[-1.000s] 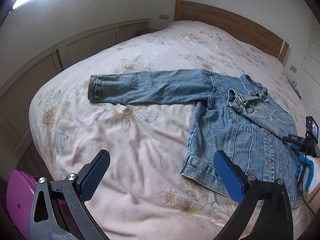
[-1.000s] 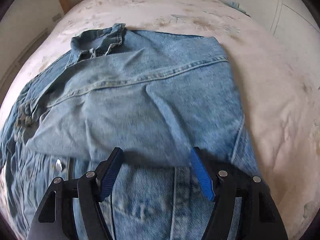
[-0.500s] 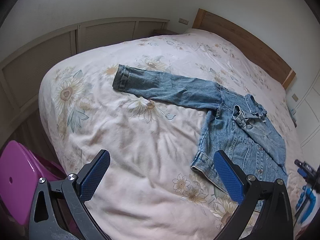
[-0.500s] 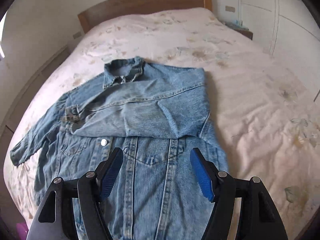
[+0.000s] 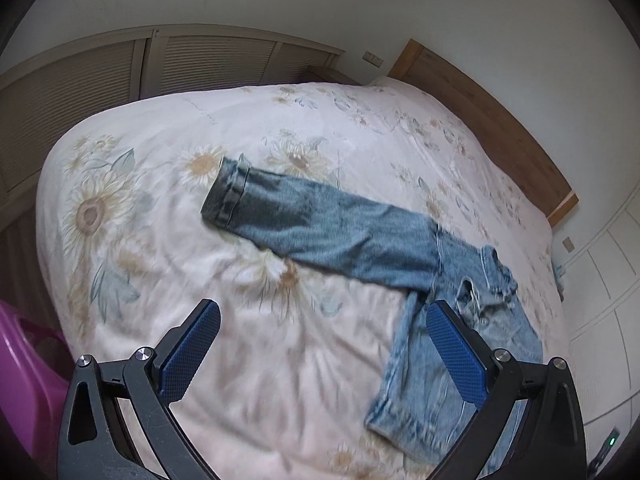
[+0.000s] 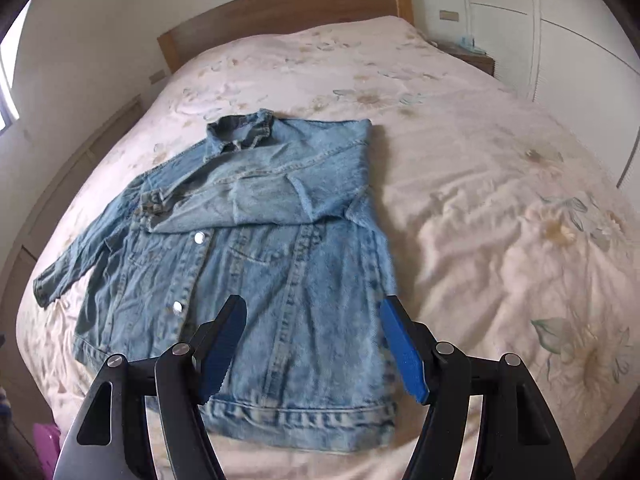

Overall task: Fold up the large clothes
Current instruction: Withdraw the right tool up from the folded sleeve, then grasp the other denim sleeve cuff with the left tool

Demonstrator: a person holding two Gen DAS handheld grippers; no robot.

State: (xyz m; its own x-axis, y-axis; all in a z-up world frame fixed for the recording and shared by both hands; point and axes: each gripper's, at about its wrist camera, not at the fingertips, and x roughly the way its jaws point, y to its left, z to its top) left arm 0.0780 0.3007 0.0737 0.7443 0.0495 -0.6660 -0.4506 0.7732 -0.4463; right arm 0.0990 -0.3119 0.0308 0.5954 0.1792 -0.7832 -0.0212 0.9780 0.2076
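Denim jacket [image 6: 256, 264] spread front-up on floral bedspread [image 6: 500, 200], one sleeve [image 6: 256, 200] folded across chest, other sleeve [image 5: 320, 228] stretched outward toward bed edge. Left gripper [image 5: 324, 354] held above bedspread beside jacket, jaws wide apart, empty. Right gripper [image 6: 314, 350] poised over jacket hem, jaws spread, gripping nothing.

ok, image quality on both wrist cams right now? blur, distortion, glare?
Left wrist: motion smear on the jacket hem and quilt up close, the far sleeve sharper. Right wrist: mild blur on the jacket, bright window at the left edge. Both: strong fisheye curve, dark corners.
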